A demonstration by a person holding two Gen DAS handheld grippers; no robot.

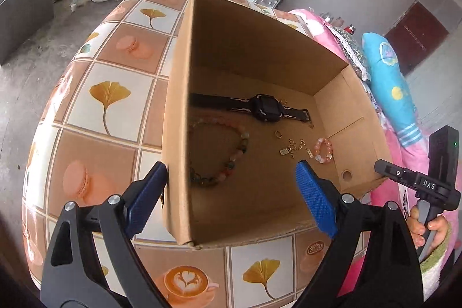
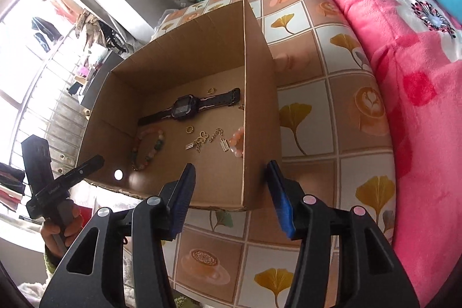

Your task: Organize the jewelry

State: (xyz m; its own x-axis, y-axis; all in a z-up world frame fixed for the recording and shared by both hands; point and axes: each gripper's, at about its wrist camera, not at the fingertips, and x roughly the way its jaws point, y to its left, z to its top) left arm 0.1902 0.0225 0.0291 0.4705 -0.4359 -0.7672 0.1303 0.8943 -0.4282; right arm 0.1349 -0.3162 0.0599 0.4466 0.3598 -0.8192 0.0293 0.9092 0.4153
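The cardboard box (image 1: 288, 54) stood open-topped on the tiled-pattern tabletop (image 1: 109, 94). On its floor lay a black watch (image 1: 264, 107), a large beaded bracelet (image 1: 231, 160), a small pink bracelet (image 1: 323, 149), a gold ring (image 1: 278, 134) and gold charms (image 1: 291, 147). The left tool (image 1: 231, 201) was spread wide, its jaws straddling one box wall without touching it. The right tool (image 2: 231, 198) was spread, straddling the opposite wall, gripping nothing.
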